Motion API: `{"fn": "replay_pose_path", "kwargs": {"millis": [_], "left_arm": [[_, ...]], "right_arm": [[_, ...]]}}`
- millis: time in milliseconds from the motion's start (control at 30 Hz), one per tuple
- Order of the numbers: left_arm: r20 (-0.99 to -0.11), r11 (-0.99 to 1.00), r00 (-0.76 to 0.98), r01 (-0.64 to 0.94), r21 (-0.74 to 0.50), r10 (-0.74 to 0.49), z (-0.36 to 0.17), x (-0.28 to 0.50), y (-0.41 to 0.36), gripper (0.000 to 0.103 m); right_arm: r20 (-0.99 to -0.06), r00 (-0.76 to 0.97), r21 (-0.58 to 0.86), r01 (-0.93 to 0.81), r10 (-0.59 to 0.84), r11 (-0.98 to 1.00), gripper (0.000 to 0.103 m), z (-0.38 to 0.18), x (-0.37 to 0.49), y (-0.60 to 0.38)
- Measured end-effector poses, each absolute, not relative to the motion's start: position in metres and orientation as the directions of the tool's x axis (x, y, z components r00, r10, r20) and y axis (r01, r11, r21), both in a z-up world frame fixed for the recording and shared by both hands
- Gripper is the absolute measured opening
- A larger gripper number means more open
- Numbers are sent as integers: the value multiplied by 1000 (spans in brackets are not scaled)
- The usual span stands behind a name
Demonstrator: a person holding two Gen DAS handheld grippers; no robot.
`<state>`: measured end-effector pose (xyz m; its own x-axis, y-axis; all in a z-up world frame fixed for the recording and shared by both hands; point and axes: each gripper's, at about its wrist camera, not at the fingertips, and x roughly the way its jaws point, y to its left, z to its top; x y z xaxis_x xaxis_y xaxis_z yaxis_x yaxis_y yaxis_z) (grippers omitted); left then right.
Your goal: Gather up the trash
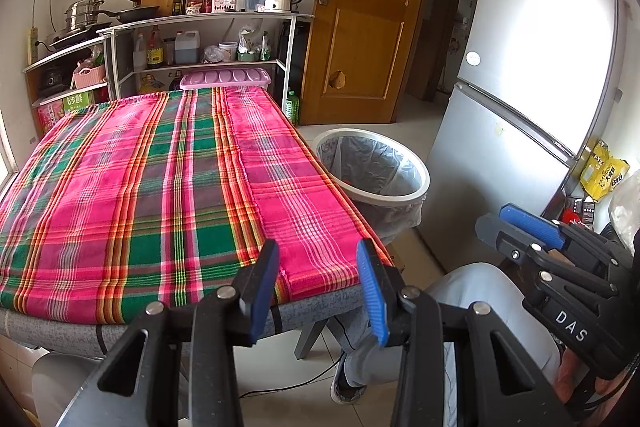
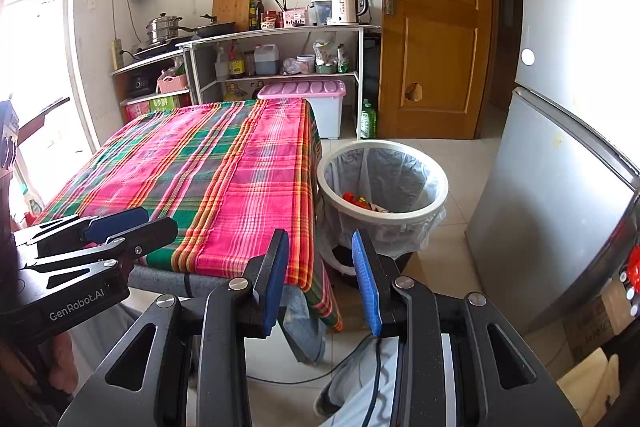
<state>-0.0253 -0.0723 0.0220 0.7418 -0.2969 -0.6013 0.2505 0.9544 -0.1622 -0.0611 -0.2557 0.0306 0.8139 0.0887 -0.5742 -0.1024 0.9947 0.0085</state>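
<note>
Trash (image 2: 362,201) already lies in the lined bin (image 2: 436,199); plaid tablecloth (image 1: 160,167) looks bare, so collecting seems finished. Both grippers, left (image 1: 318,289) and right (image 2: 322,281), gape wide, holding nothing.

The left tool (image 1: 318,263) and the right tool (image 2: 320,253) are held level, side by side, jaws apart and empty.

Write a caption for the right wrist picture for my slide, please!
Open right gripper hovers past the plaid tablecloth, near the lined trash bin already holding colorful scraps.
</note>
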Motion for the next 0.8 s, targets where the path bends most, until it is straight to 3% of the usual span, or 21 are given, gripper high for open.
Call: {"fn": "replay_pose_path", "kwargs": {"millis": [800], "left_arm": [[-598, 953, 743, 256, -161, -300, 21, -27, -73, 47]], "right_arm": [[-576, 813, 7, -102, 87, 995, 34, 29, -59, -257]]}}
